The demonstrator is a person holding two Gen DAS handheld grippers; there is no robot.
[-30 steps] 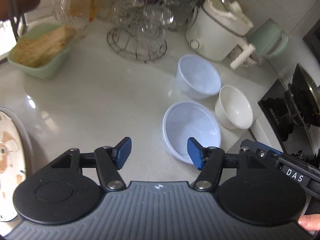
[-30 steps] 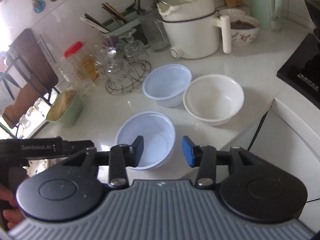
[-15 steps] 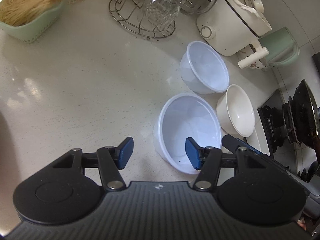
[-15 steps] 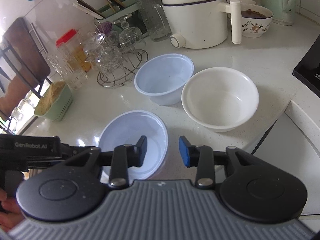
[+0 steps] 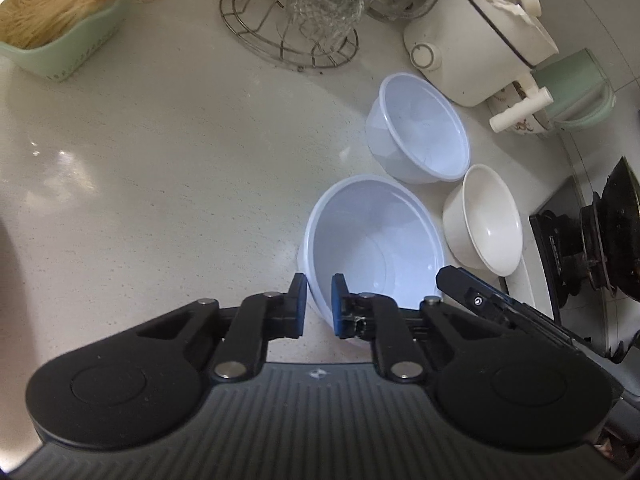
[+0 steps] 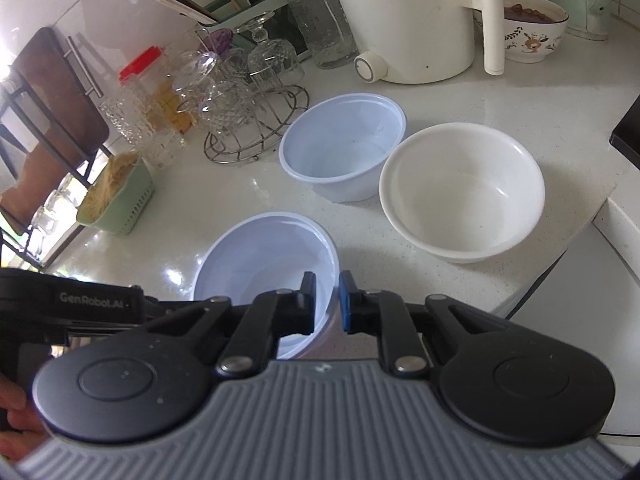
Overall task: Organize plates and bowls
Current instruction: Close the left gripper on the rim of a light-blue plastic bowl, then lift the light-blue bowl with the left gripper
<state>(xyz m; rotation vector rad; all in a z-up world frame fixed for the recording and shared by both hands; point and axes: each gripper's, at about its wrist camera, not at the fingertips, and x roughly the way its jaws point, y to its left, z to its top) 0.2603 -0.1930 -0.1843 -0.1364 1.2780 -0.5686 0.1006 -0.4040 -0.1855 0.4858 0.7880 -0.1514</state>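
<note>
Left tongs (image 5: pixel 319 306) are pinching the wall of the near pale-blue bowl (image 5: pixel 374 240) at its rim, one pad outside and one inside; the jaws have just been closing and the rim now sits between them. Right tongs (image 6: pixel 327 304) are likewise pinching the same bowl (image 6: pixel 266 268) on the opposite side of its rim, their jaws also just having closed onto it. The bowl stands upright on the white bench (image 5: pixel 160 152) near its front edge. From the bowl, a second pale-blue bowl (image 5: pixel 420 128) stands near at about 1 o'clock in the left wrist view, and a white bowl (image 5: pixel 484 224) lies just beside at about 3 o'clock; whether they touch cannot be told. Further out at 12 o'clock is a wire rack of glassware (image 5: pixel 296 12), and at 1 o'clock a white cooker (image 5: pixel 476 36). Assessed risks: the bowl looks thin and flexible, so two opposed rim grips could bend or crease it, or a pad may slip off if the hands pull unevenly. A lift that tilts could knock the white bowl, which sits close to the bench edge (image 6: pixel 576 216). Carrying it toward the second blue bowl for nesting calls for clearance from the cooker's handle (image 5: pixel 520 112) and the glassware, which would tip readily.
</note>
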